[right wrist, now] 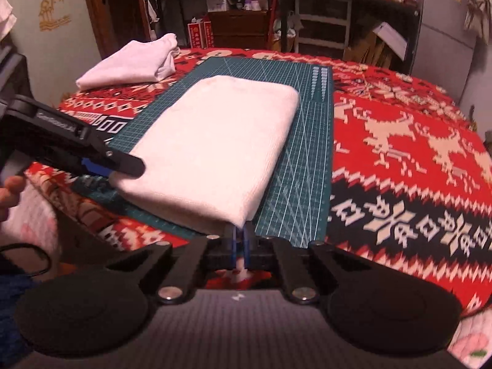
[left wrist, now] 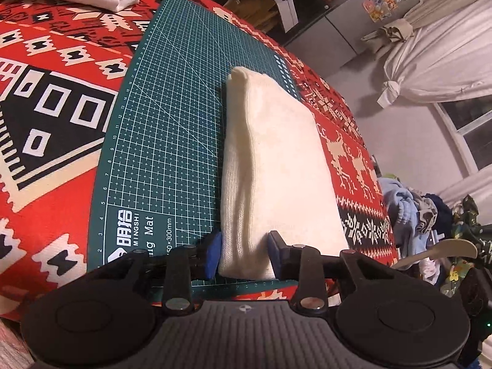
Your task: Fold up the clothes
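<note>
We saw a worktop [right wrist: 399, 166] covered in a red, black and cream patterned cloth with reindeer figures, and on it lay a green cutting mat [right wrist: 307, 153] ruled with a white grid. On the mat rested a cream knitted garment [right wrist: 215, 147], folded into a thick rectangle, its long side running along the mat and one edge reaching past the mat's border in the left wrist view. A second white garment [right wrist: 132, 64], also folded, sat on the patterned cloth at the far left corner of the worktop, well apart from the first. Beyond the worktop's right edge, in the left wrist view, we made out a heap of mixed clothes [left wrist: 424, 215] in blue and dark prints. Our left gripper [left wrist: 244, 252] stood at the near short edge of the cream garment, its blue pads [left wrist: 215, 253] set on either side of the folded layers and touching the fabric, so it gripped that corner at a medium spread. In the right wrist view the same left gripper [right wrist: 101, 166] came in from the left and met the garment's near left corner. Our right gripper [right wrist: 241, 240] held the near right corner of the cream garment, its pads nearly together with only a thin fold of fabric pinched between them.
</note>
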Demonstrator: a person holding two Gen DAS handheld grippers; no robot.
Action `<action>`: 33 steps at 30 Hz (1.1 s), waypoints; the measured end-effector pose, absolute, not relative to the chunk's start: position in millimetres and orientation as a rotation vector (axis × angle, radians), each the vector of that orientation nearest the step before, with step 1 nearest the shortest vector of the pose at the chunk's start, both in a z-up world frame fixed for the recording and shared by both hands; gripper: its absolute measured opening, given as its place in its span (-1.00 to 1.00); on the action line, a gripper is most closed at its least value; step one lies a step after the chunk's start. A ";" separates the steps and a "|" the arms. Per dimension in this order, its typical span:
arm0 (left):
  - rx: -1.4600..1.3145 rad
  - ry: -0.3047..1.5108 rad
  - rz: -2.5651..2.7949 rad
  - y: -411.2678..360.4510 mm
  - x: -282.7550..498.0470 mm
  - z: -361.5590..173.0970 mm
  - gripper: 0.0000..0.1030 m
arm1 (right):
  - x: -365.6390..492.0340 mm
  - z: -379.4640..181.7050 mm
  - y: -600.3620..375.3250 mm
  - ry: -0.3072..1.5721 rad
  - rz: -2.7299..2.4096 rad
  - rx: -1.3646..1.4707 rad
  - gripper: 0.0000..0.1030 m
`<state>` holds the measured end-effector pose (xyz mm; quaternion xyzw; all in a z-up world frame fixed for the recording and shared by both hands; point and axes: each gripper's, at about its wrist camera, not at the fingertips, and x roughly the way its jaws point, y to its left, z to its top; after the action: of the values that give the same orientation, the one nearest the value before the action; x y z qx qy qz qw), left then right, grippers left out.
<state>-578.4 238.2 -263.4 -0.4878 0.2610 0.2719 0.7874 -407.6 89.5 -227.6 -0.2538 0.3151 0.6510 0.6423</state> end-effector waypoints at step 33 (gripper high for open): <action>-0.823 0.727 0.439 208.4 -463.9 -230.6 -0.53 | -387.3 -225.3 150.5 0.856 1.582 -0.823 -0.93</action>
<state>-463.9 208.4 -230.6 -0.3880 0.3428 0.2072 0.8301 -387.3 150.5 -225.3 -0.3474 0.3617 0.6681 0.5496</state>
